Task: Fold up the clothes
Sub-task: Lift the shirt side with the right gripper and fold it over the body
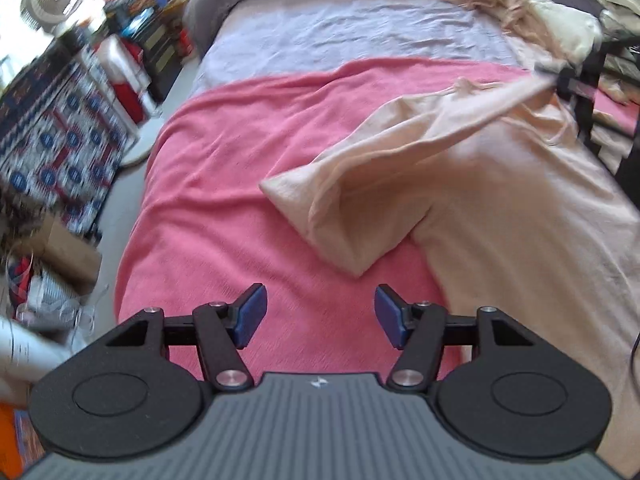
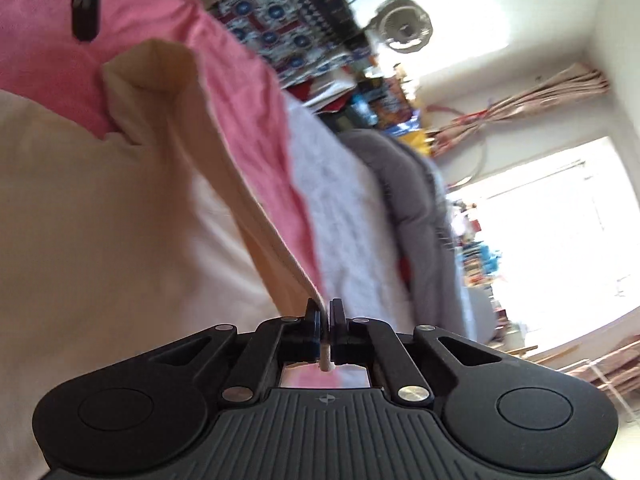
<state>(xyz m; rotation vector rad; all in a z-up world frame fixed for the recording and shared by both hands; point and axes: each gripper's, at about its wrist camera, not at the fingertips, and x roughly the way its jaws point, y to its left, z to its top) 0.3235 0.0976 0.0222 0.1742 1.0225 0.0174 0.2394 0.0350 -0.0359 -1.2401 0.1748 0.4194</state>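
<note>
The right tongs (image 2: pixel 325 318) are clamped on the hem of the beige garment (image 1: pixel 500 208), stretching its sleeve (image 1: pixel 344 200) taut over the pink blanket (image 1: pixel 224 184) on the bed, while the left tongs (image 1: pixel 320 316) hover apart at six o'clock of the cuff, likely to pinch it.

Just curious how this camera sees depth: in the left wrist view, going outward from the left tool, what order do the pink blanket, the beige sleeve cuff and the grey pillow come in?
1. Pink blanket, directly under the left tool.
2. Beige sleeve cuff, ahead, slightly right.
3. Grey pillow, at the bed's far end, upper left.
</note>
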